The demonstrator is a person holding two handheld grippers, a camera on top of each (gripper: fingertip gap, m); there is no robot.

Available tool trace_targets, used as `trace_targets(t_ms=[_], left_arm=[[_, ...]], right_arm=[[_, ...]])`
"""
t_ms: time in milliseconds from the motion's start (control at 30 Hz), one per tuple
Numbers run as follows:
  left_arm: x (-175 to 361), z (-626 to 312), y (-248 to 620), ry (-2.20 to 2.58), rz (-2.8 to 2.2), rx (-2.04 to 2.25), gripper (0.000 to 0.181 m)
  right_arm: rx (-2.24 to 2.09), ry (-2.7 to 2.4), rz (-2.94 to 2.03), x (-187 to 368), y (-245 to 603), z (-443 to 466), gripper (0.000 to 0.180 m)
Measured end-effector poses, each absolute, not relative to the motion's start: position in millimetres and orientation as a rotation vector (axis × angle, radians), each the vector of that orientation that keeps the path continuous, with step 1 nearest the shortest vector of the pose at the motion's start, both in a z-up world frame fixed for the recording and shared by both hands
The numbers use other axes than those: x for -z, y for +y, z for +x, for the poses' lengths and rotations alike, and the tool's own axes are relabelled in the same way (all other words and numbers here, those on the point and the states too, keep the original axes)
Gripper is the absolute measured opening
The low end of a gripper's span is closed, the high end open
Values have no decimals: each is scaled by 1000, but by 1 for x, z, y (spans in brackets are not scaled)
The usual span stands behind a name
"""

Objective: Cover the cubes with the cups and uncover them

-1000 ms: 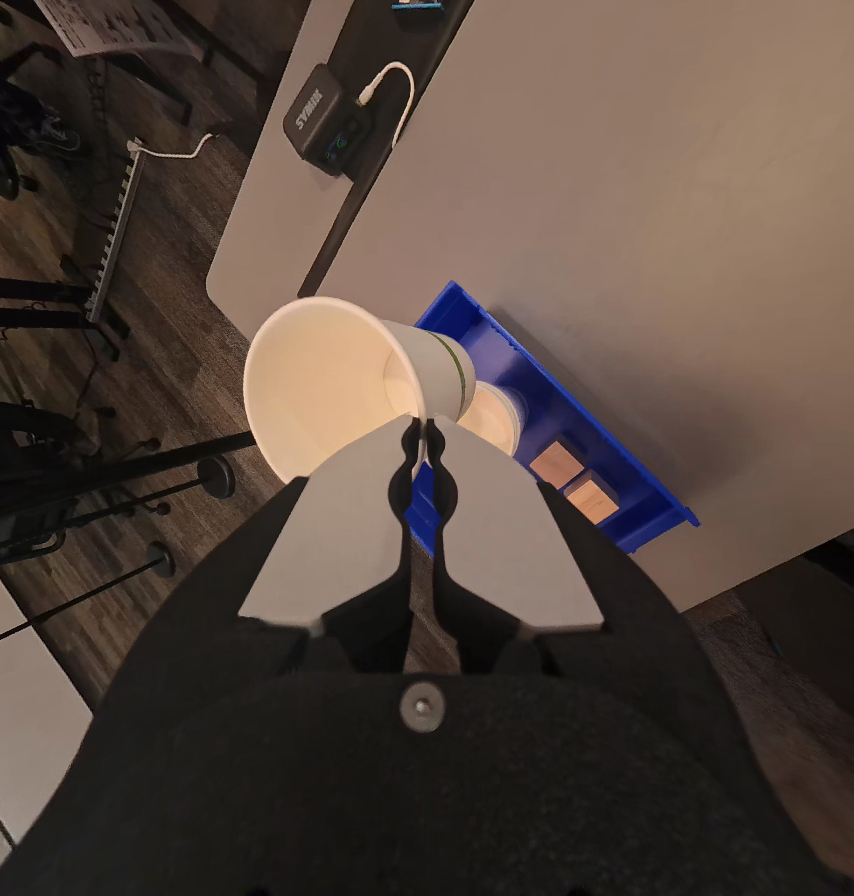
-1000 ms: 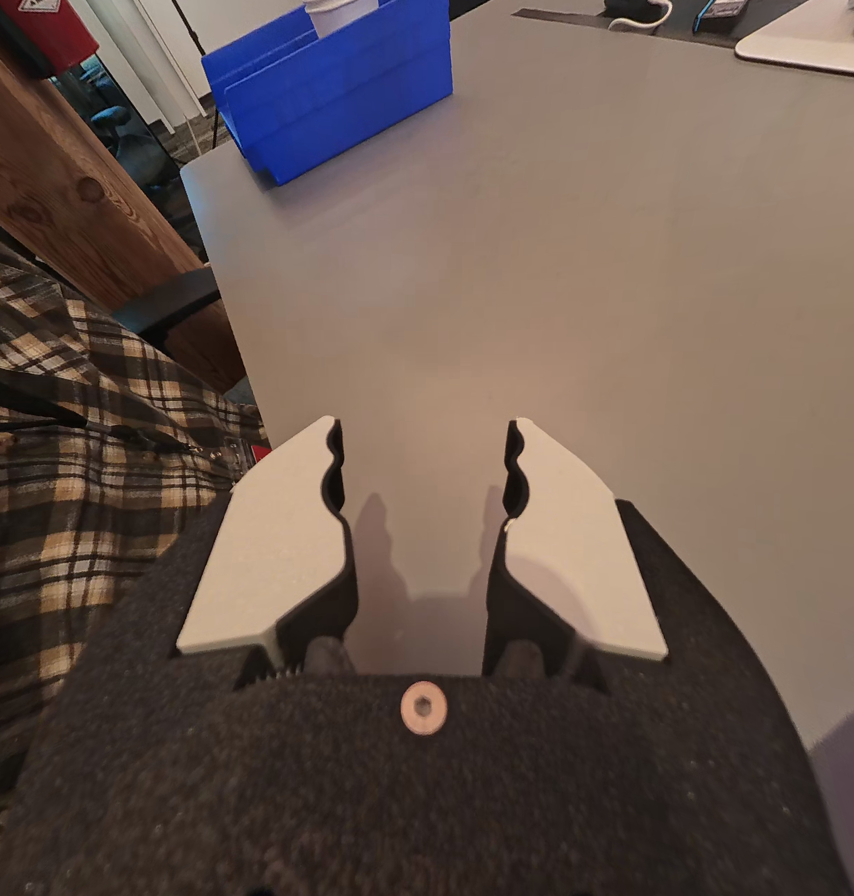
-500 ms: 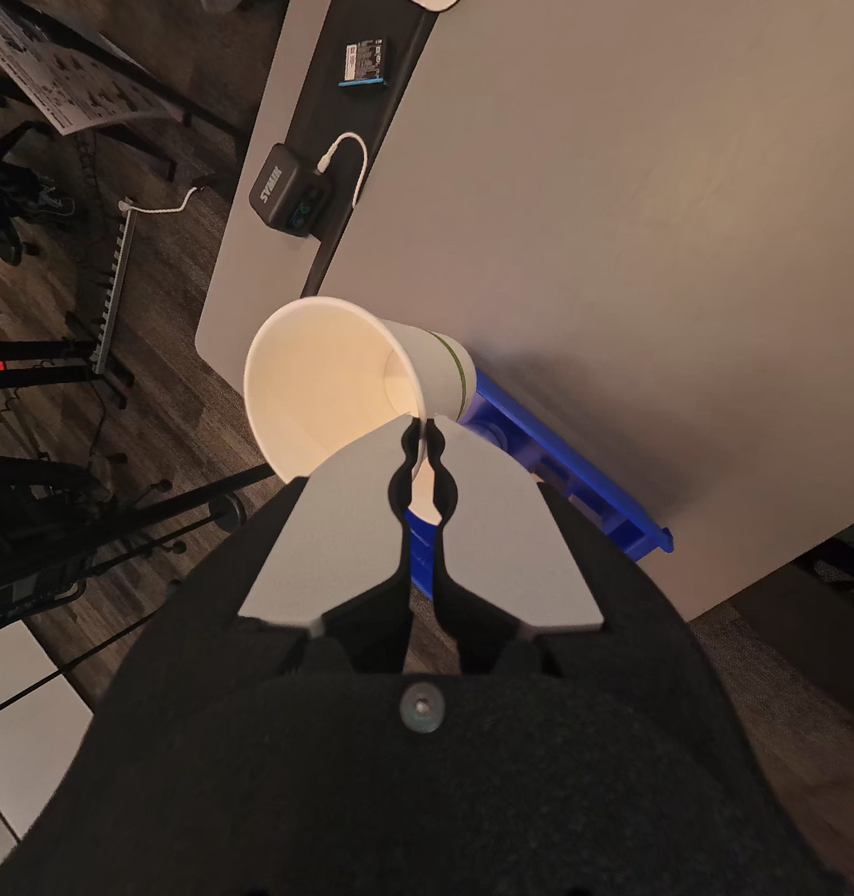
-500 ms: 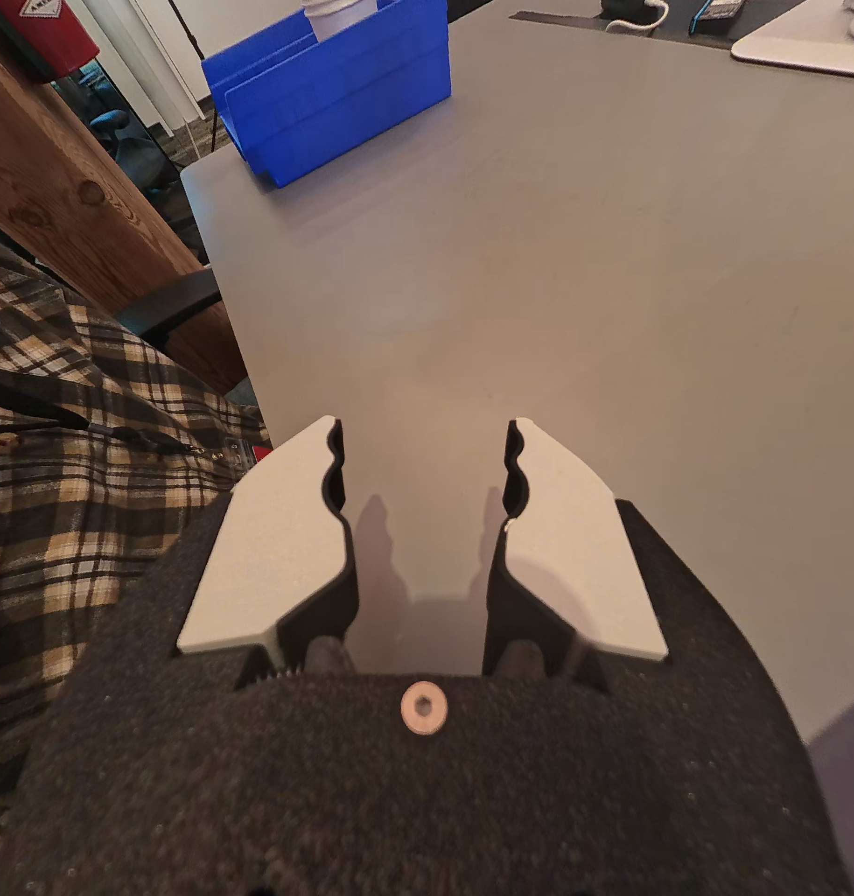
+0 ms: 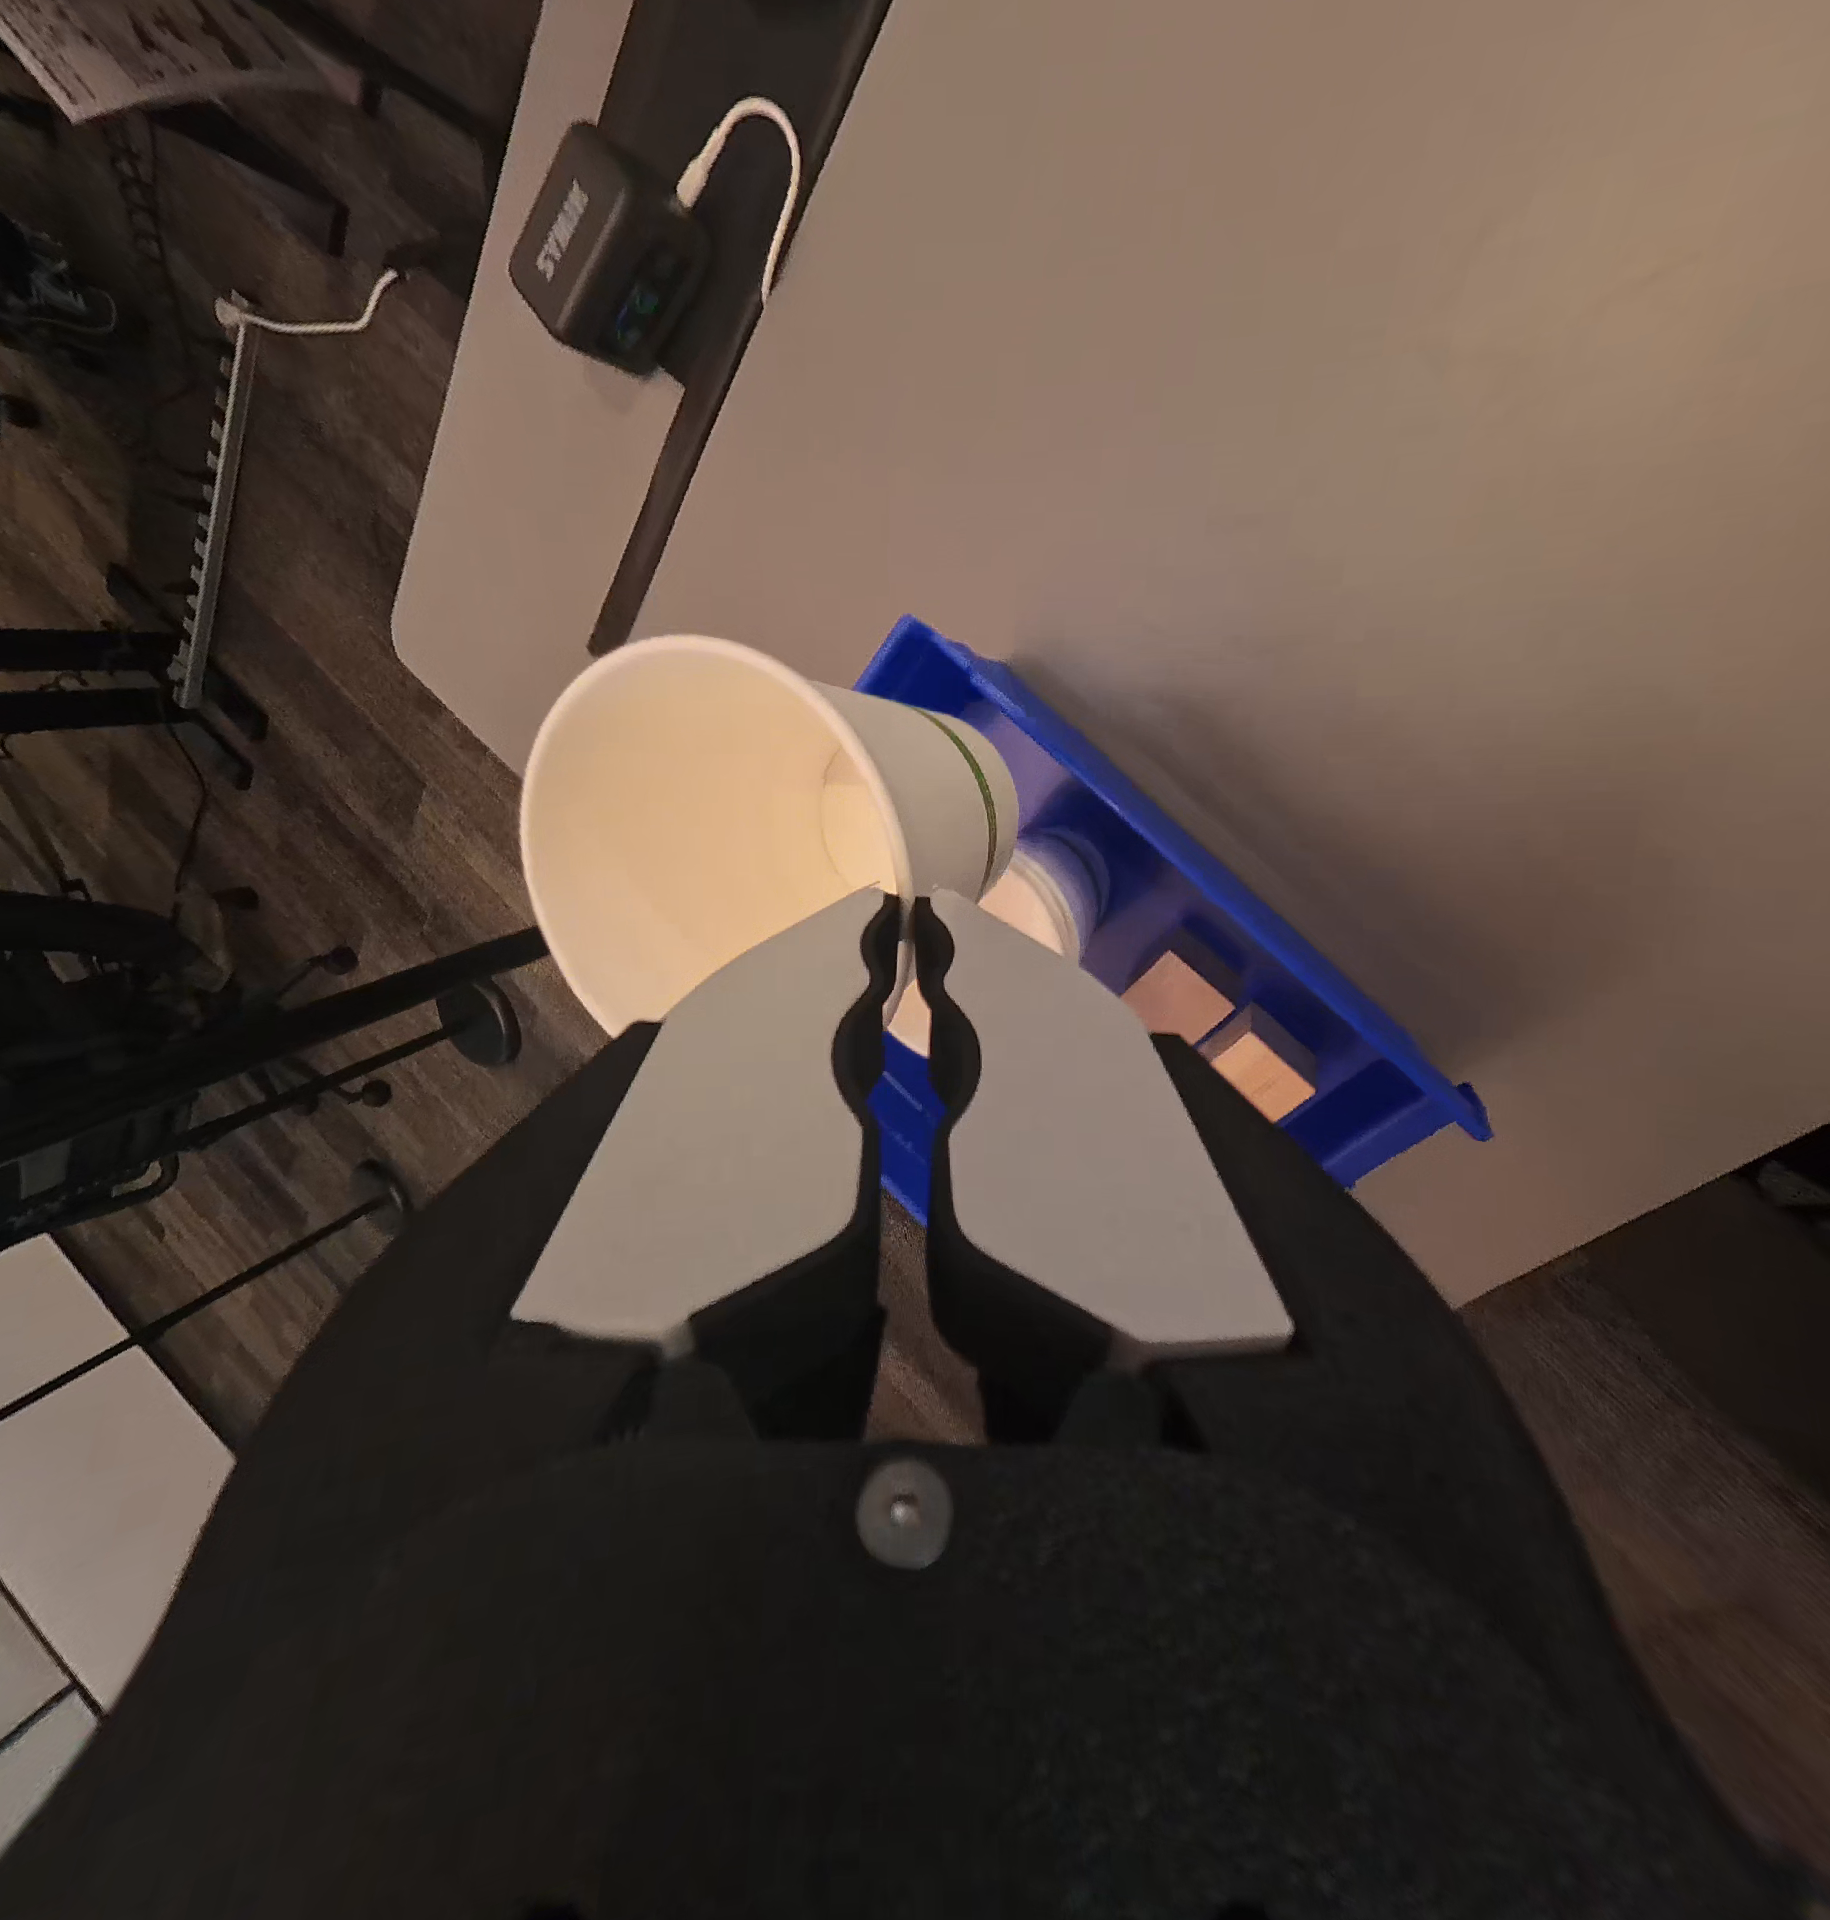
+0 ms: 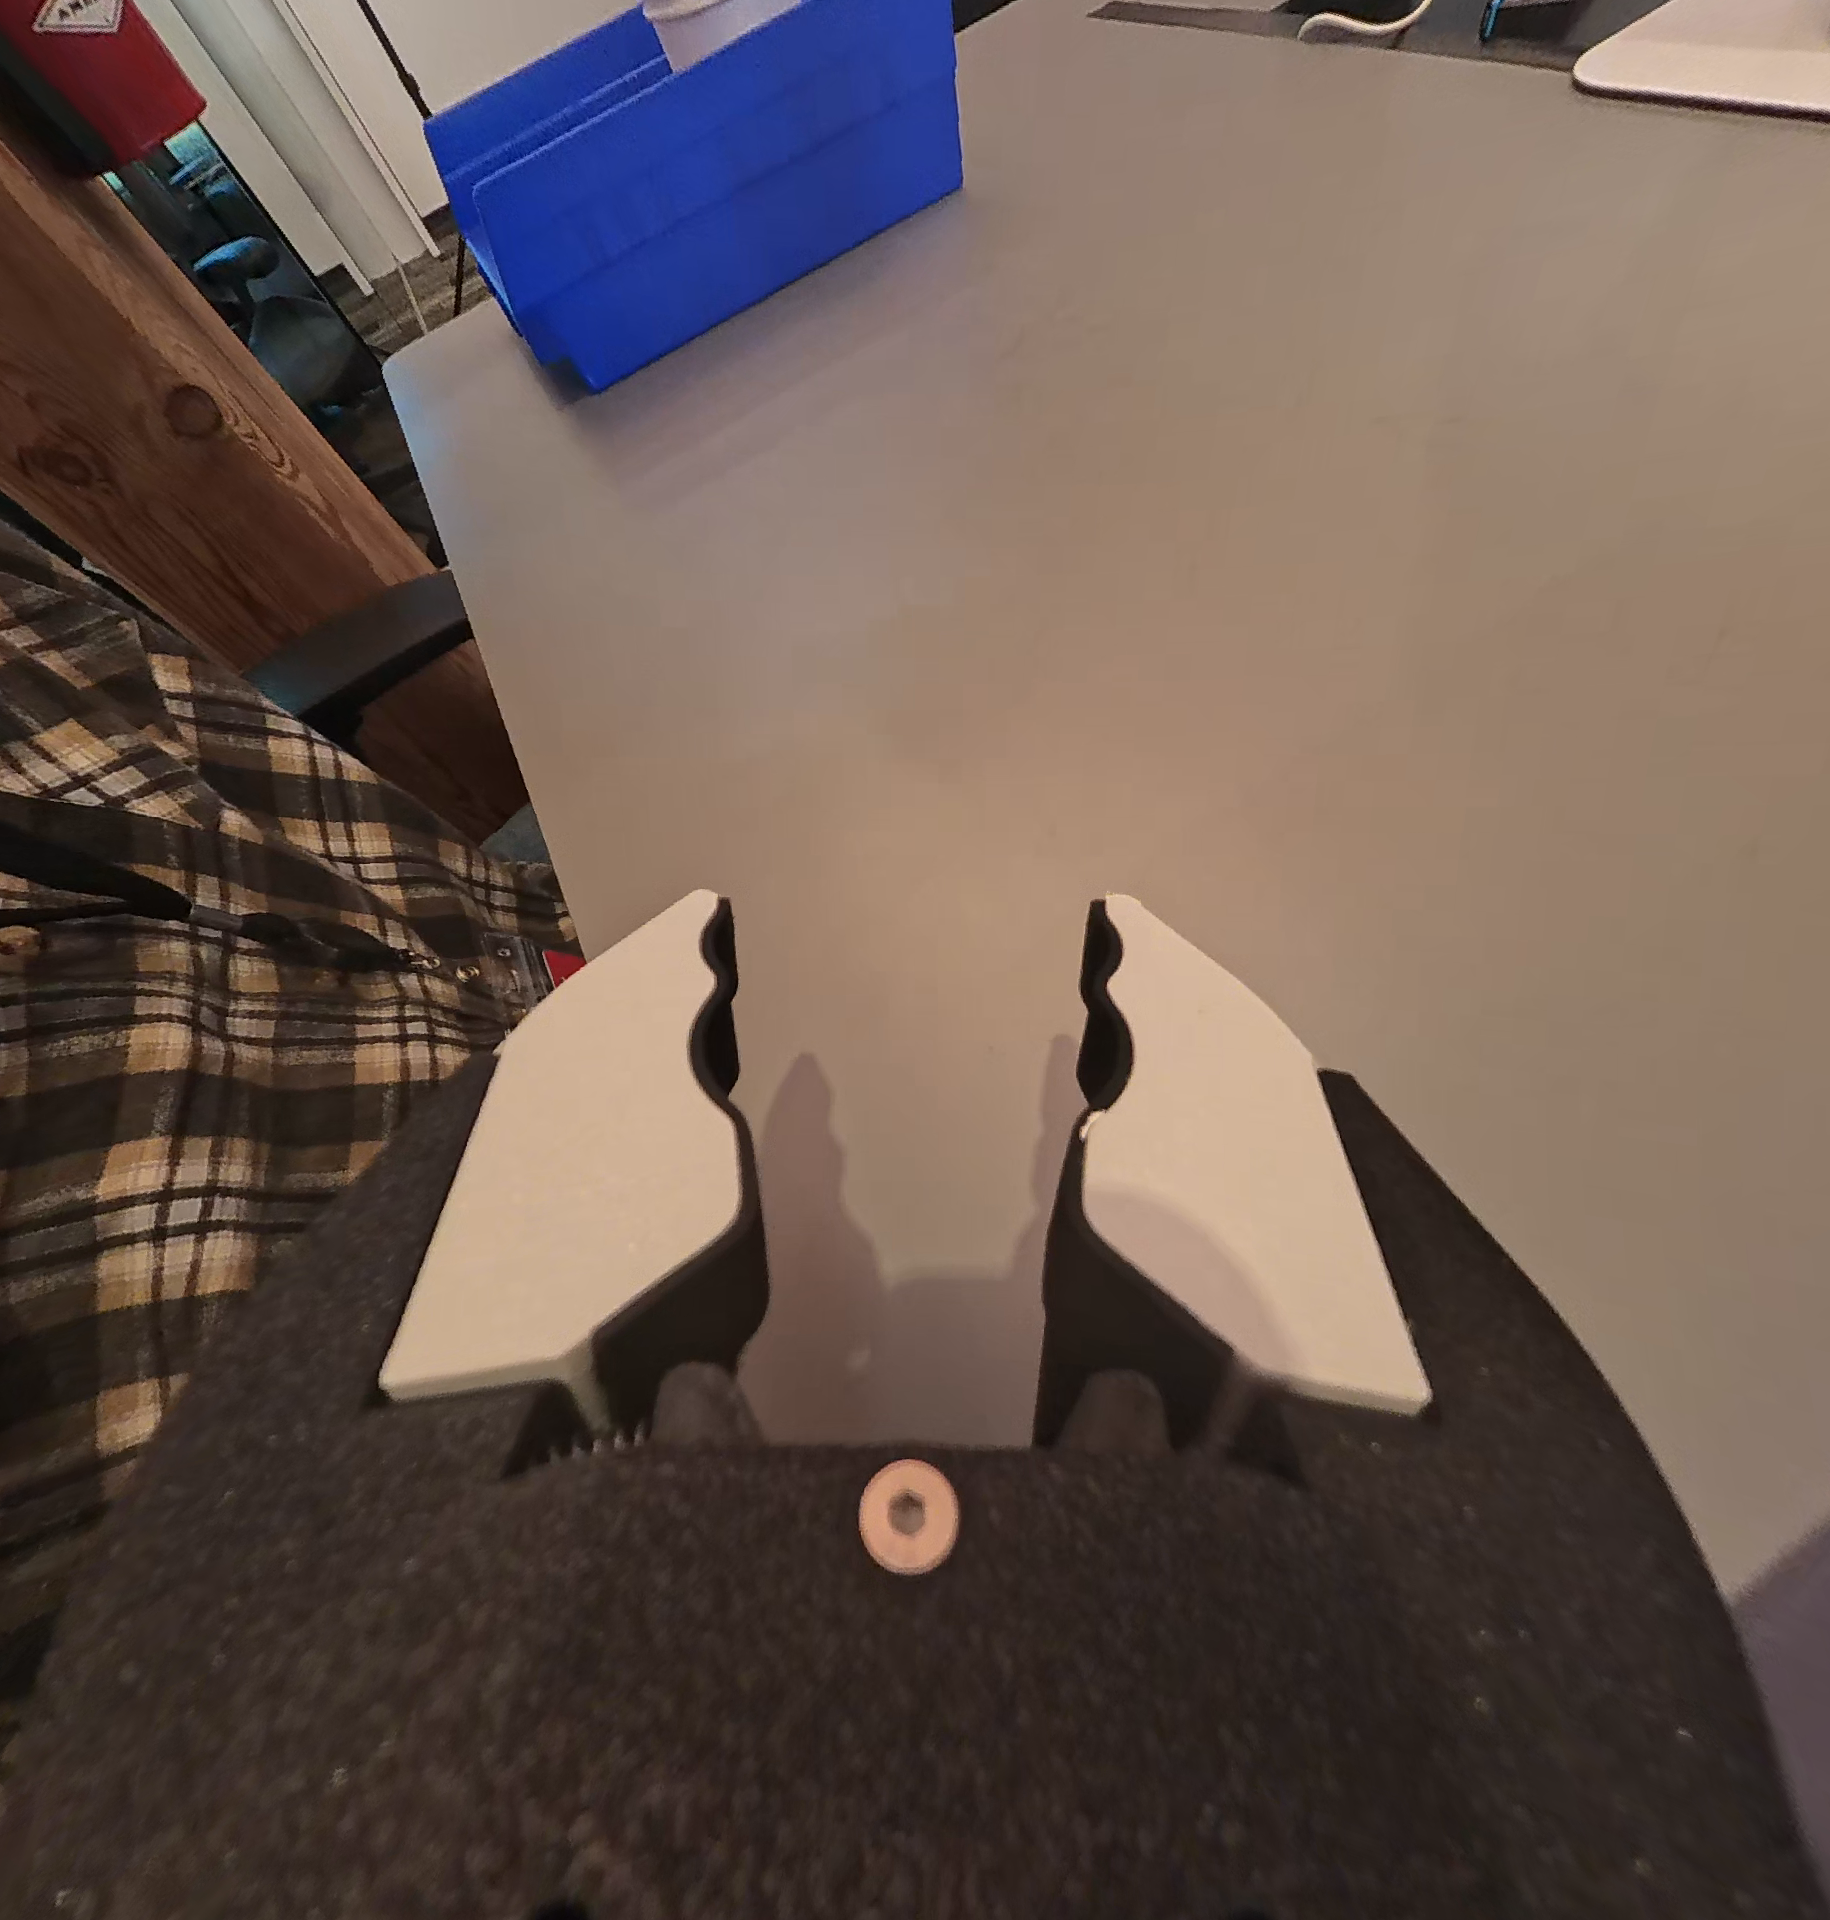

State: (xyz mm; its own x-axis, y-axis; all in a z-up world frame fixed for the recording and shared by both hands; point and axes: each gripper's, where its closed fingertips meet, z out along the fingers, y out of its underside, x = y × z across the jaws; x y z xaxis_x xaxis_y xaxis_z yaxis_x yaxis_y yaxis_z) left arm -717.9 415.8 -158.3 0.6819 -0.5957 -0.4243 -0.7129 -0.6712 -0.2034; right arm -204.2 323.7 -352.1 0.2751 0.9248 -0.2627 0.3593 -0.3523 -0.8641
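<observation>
- Fetching step, I'd say: the left gripper [image 5: 908, 914] is clenched on a paper cup's [image 5: 724, 821] rim, holding it in the air above the blue bin [image 5: 1295, 997].
- Next it must turn mouth-down over a cube.
- The bin holds two cubes [image 5: 1217, 1029] and more cups [image 5: 1046, 894].
- The right gripper [image 6: 909, 914] hangs released over the bare table [image 6: 1306, 582].

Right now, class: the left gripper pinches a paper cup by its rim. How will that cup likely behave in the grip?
The paper cup, pinched at its thin rim by the left gripper, probably flexes easily. It looks light, hanging sideways from one wall. Squeezed harder, it may crease.
</observation>
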Motion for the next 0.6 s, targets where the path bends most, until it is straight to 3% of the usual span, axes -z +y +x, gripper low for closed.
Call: trace_targets(t_ms=[600], left_arm=[[219, -762, 381, 928, -2651, -397, 2]], right_arm=[[-1049, -1164, -1853, 352, 324, -207, 63]])
